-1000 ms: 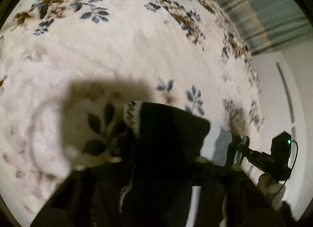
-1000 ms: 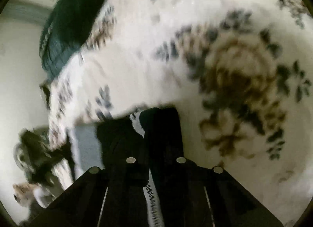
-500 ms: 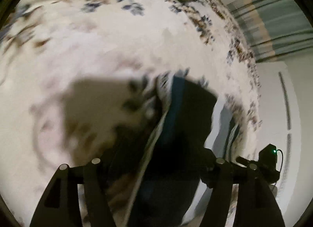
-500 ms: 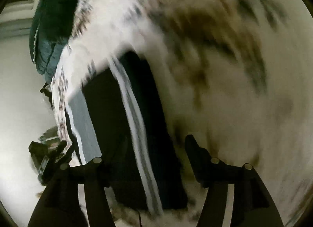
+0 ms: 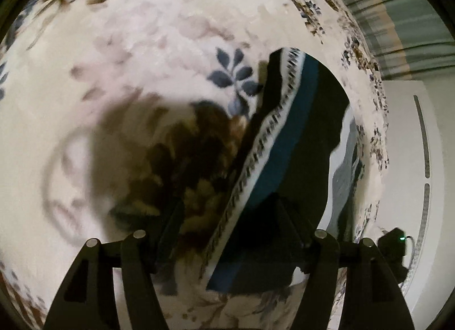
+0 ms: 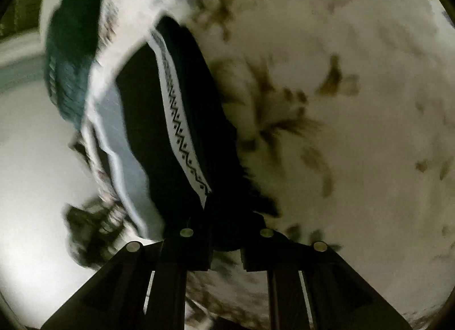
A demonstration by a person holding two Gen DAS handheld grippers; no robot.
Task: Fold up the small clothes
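Note:
A small dark garment [image 5: 307, 131] with a white zigzag band, a blue stripe and a grey part lies folded on the floral blanket [image 5: 142, 45]. My left gripper [image 5: 230, 216] stands open just over its near end; the band runs between the fingers and nothing is pinched. In the right wrist view the same garment [image 6: 148, 108] stretches away from my right gripper [image 6: 226, 233], whose jaws are closing on the near end, with dark cloth bunched between the pads. The right gripper's body [image 5: 392, 247], with a green light, shows at the left view's lower right.
A teal quilted item [image 6: 68, 74] lies at the blanket's far edge. The bed's edge drops off just beyond the garment, with a striped curtain [image 5: 398, 31] and a white surface [image 5: 406, 145] past it. The blanket [image 6: 355, 102] spreads wide to the other side.
Both grippers were shut on the lifted garment, then opened and left it flat on the blanket. The left stays open and has slid along it; the right has closed again on the near end.

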